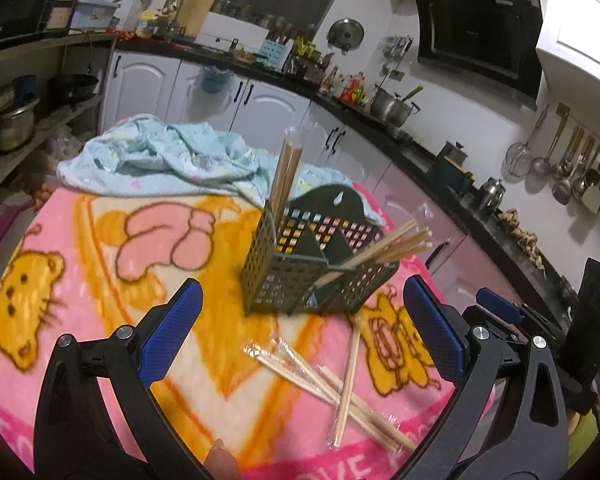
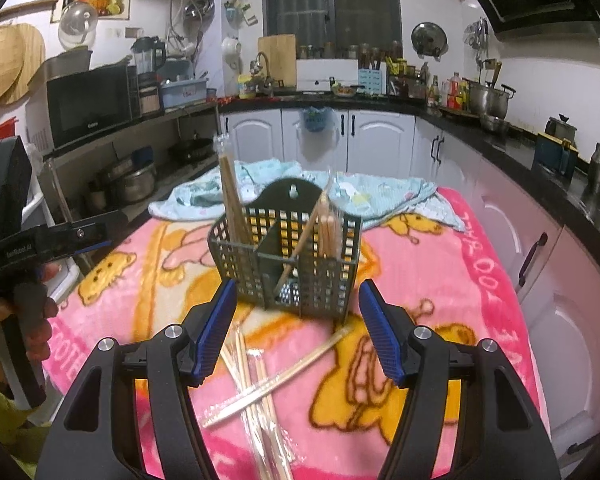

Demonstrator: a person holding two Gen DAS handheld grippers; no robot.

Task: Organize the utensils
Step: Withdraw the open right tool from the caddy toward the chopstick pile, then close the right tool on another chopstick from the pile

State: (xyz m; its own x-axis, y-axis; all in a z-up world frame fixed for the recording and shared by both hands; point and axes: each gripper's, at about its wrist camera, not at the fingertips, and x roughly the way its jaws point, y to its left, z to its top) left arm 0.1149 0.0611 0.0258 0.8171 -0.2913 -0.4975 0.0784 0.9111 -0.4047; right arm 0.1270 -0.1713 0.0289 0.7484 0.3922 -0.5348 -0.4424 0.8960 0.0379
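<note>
- Both tongs, the left gripper (image 1: 300,328) and the right gripper (image 2: 298,328), stood open and empty, nearest the lens.
- Beneath them spread the pink blanket (image 2: 440,264).
- Beyond their tips stood the slotted holder (image 2: 288,256), already carrying some chopsticks.
- Loose wrapped chopsticks (image 2: 260,376) lay crossed on the blanket between and just below the jaws; the step seemed an approach, and next would call for closing on one pair.

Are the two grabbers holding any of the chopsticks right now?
No. The left gripper and right gripper are both open and empty. The loose chopsticks lie on the pink blanket, in front of the basket.
</note>
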